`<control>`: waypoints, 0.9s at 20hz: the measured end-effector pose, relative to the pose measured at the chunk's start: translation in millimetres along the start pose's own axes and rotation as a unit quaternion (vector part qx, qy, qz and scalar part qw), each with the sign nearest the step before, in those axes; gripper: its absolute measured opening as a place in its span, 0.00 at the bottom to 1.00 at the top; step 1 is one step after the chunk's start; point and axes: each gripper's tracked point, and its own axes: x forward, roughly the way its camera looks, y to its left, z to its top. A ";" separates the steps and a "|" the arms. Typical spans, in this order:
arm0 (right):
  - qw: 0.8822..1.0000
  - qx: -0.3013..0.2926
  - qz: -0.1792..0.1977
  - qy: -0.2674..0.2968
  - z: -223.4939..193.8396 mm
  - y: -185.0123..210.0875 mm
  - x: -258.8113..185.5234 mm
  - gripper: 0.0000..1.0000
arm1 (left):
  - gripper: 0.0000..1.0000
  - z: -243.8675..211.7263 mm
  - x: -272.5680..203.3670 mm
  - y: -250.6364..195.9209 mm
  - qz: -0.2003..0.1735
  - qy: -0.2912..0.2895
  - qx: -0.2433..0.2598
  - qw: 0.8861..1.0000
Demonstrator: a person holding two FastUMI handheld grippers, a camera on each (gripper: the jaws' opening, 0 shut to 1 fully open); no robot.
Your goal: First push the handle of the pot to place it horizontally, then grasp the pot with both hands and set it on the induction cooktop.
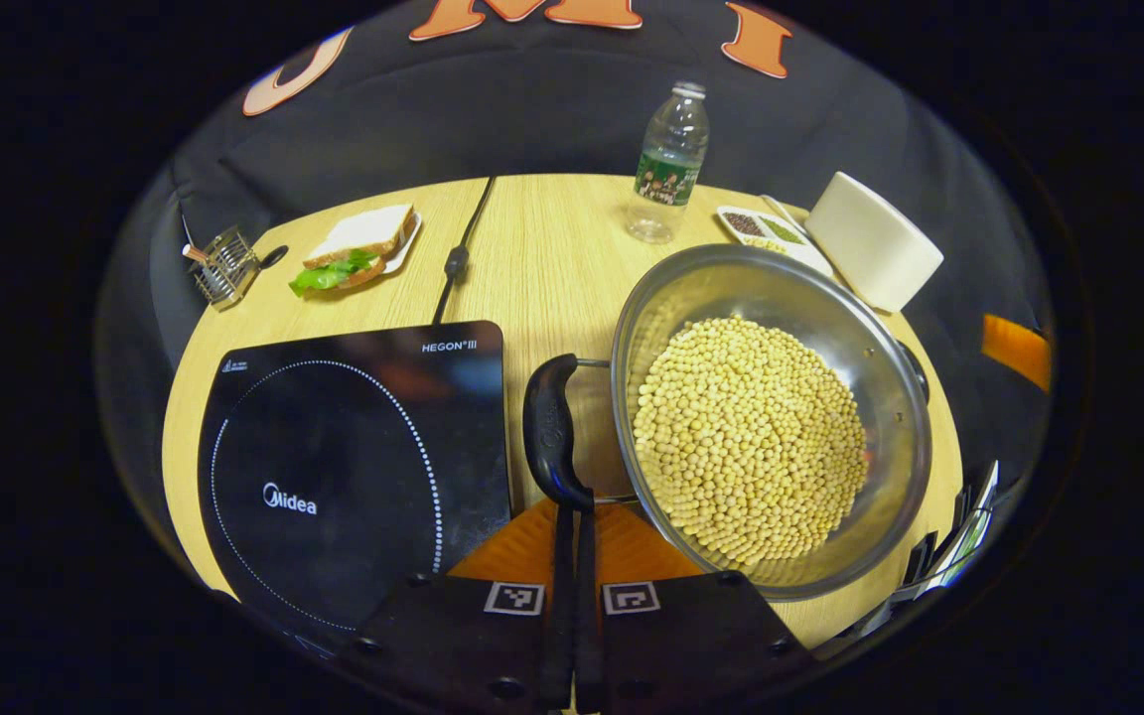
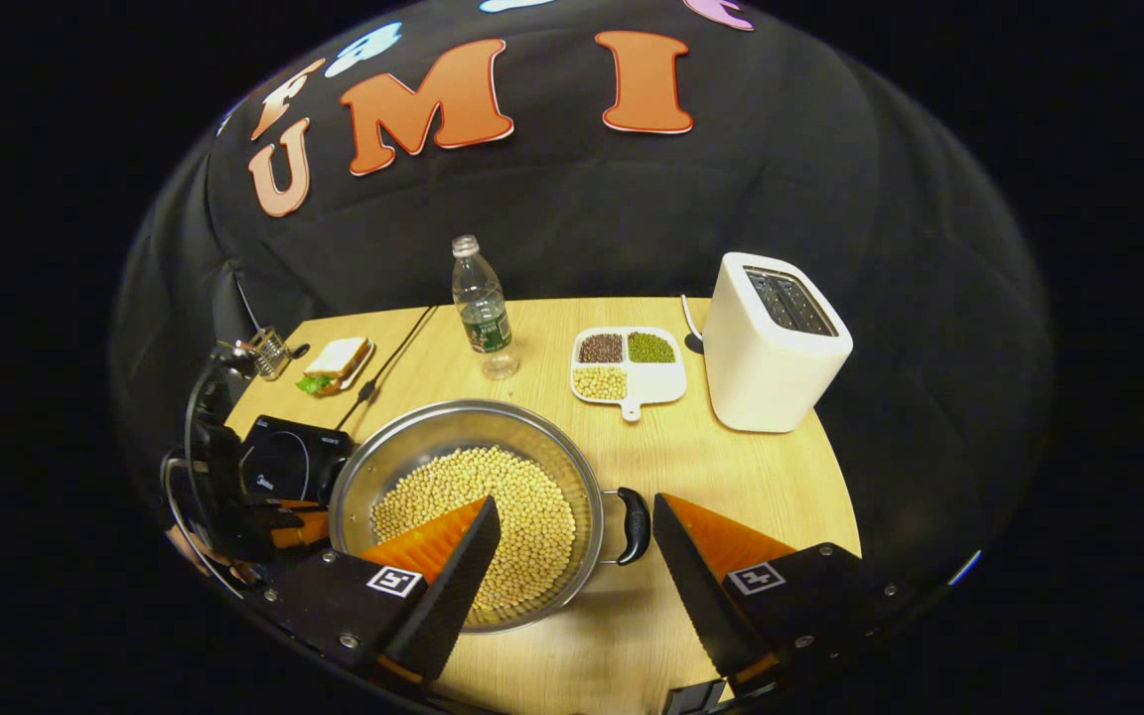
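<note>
The steel pot [image 1: 771,417], heaped with soybeans [image 1: 749,437], sits on the wooden desk [image 1: 542,258] just beside the induction cooktop [image 1: 354,467], on its right in the left gripper view. The left hand-held gripper [image 1: 572,556] has its 2 fingers pressed together, their tips touching the lower end of the pot's black handle [image 1: 552,432]; nothing is pinched between them. In the right gripper view, the right hand-held gripper [image 2: 572,556] is spread wide, its 2 fingers on either side of the pot's other handle [image 2: 635,524], not touching it. At the back of the desk stand a water bottle [image 2: 483,318], a 3-compartment dish of beans [image 2: 629,365], a white toaster [image 2: 771,343] and a sandwich [image 2: 336,363] on a plate.
</note>
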 end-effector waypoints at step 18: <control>0.995 -0.031 -0.031 0.090 -47.0 -14.8 68.8 0.96 | 0.88 51.4 27.7 -7.7 -0.013 -0.053 0.000 0.999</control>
